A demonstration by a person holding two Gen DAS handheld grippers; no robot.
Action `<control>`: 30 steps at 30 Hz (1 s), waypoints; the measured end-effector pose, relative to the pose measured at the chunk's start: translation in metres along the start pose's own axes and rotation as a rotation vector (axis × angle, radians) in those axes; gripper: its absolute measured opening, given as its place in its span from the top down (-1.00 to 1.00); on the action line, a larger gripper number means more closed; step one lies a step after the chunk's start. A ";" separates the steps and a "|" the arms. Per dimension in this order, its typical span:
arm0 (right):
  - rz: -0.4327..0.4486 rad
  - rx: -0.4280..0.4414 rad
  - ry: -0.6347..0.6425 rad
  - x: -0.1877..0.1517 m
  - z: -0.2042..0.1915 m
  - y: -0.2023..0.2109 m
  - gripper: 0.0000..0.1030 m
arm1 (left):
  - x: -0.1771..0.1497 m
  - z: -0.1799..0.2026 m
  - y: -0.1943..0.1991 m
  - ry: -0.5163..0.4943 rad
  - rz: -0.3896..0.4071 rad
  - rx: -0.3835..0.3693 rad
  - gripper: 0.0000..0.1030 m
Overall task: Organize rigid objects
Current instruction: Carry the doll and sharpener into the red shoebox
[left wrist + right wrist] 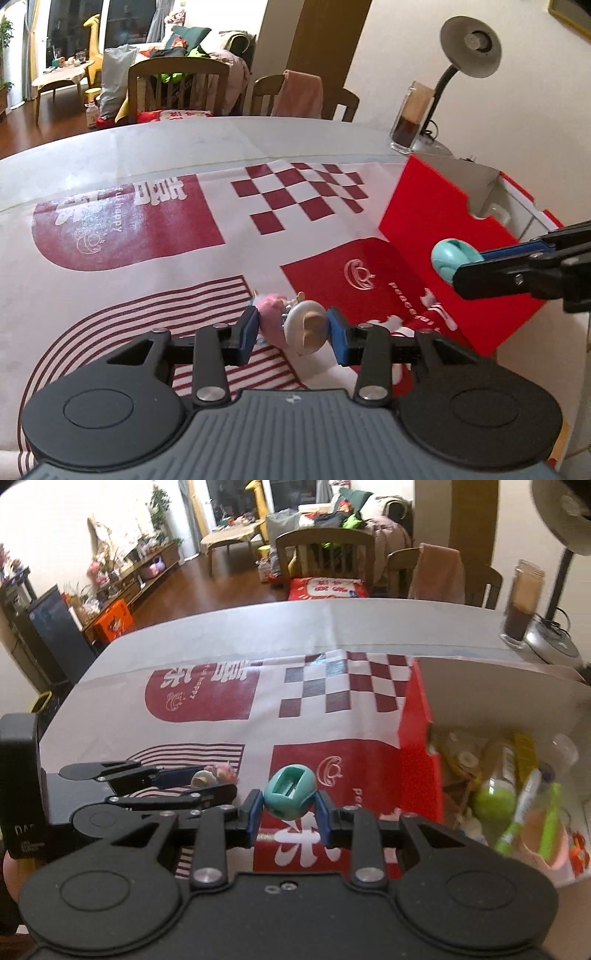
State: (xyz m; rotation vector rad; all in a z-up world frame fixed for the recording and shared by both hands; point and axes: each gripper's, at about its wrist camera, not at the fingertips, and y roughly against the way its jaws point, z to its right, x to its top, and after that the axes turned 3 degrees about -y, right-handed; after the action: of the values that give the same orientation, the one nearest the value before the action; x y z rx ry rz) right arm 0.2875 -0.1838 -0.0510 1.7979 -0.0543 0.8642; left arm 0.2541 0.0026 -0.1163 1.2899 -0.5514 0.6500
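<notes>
My left gripper (291, 332) is shut on a small pink and cream toy figure (295, 325) and holds it just above the red-and-white tablecloth. My right gripper (290, 812) is shut on a teal round plastic piece (290, 794), held above the cloth just left of the red box (417, 760). In the left wrist view the right gripper (458, 264) reaches in from the right with the teal piece (450, 258) in front of the red box (436, 229). In the right wrist view the left gripper (218, 781) with the toy (214, 774) is to the left.
The open red box holds several items, among them a green ball (493, 801) and bottles. A glass jar (410, 118) and a desk lamp (469, 48) stand at the table's far right. Chairs (177, 88) stand behind the far edge. The tablecloth (147, 221) stretches left.
</notes>
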 end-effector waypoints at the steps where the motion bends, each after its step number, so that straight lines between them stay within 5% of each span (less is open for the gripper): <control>1: 0.007 -0.001 -0.007 -0.001 0.001 0.004 0.43 | 0.000 0.001 0.002 0.003 -0.003 -0.001 0.25; 14: 0.106 -0.030 -0.072 -0.016 0.033 0.063 0.43 | 0.010 0.040 0.042 0.033 0.017 -0.080 0.27; 30: 0.175 -0.035 -0.092 -0.017 0.100 0.091 0.43 | 0.079 0.115 0.064 0.013 0.099 -0.132 0.27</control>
State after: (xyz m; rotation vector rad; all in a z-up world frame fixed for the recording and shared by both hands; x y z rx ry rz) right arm 0.2883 -0.3106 -0.0022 1.8188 -0.2882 0.8973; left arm 0.2630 -0.0899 0.0053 1.1396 -0.6398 0.6926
